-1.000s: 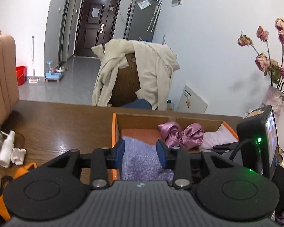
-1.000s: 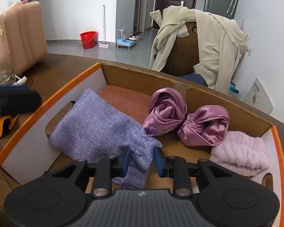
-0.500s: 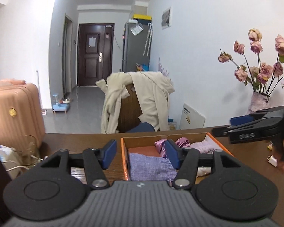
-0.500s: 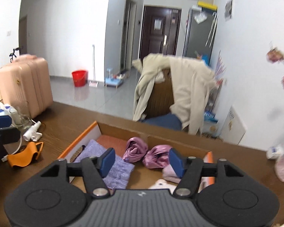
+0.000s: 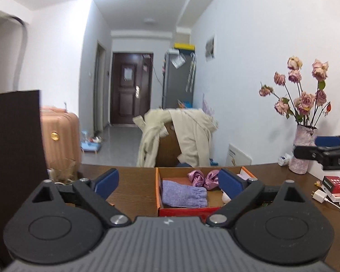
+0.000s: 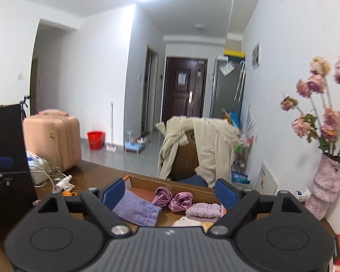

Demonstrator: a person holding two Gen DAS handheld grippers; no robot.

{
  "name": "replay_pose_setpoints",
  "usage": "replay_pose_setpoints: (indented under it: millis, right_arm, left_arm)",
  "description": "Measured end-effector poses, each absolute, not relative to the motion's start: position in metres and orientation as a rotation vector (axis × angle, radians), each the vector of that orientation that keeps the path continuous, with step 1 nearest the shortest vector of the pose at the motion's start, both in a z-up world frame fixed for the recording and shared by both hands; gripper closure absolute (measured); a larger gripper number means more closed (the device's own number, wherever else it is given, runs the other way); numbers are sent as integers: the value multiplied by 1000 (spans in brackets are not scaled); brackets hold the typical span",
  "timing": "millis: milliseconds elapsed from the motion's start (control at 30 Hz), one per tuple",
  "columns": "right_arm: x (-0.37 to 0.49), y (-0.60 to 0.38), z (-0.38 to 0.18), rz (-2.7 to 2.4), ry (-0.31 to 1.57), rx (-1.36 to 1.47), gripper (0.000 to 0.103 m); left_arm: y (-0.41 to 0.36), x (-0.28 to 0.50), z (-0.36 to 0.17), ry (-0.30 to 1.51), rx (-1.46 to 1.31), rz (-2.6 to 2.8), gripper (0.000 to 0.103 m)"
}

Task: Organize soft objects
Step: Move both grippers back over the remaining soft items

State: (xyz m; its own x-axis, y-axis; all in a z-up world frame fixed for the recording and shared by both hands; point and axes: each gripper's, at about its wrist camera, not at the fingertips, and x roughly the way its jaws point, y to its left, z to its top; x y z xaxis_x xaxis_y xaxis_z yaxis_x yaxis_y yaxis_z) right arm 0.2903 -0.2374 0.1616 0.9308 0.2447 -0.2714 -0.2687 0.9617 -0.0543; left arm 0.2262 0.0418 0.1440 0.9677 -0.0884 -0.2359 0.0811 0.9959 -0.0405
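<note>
While empty, both jaws wide.

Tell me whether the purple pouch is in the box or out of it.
In the box. The purple pouch lies flat inside the box, at its left end beside the satin bow; nothing grips it.

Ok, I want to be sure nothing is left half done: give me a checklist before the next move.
1. Left tongs empty: ok, jaws have just been opening, nothing between them.
2. Right tongs empty: ok, likewise just opened and bare.
3. Purple knit pouch in the box: ok, lying flat.
4. Satin bow in the box: ok, behind the pouch.
5. Fluffy lilac band in the box: ok.
6. More soft things left on the table: cannot tell.
</note>
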Motion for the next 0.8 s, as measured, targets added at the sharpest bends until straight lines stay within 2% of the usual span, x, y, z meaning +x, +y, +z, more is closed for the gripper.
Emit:
replay_pose_setpoints:
  millis: [200,300,433,600,800]
  right_arm:
    - [206,-239,133,283,179,-94,12]
    - [172,-237,109,266,163,-108,4]
    - [128,-234,71,232,188,-92,3]
    - [100,-236,35,255,254,17,2]
    - [106,-227,29,245,283,-18,2]
  left_arm:
    - [36,150,121,183,-65,-95,0]
    - [35,115,105,159,-73,-95,0]
    - [31,81,75,173,-38,-151,0]
    - [27,79,56,224,4,-190,0]
    - [33,95,48,261,-32,-181,0]
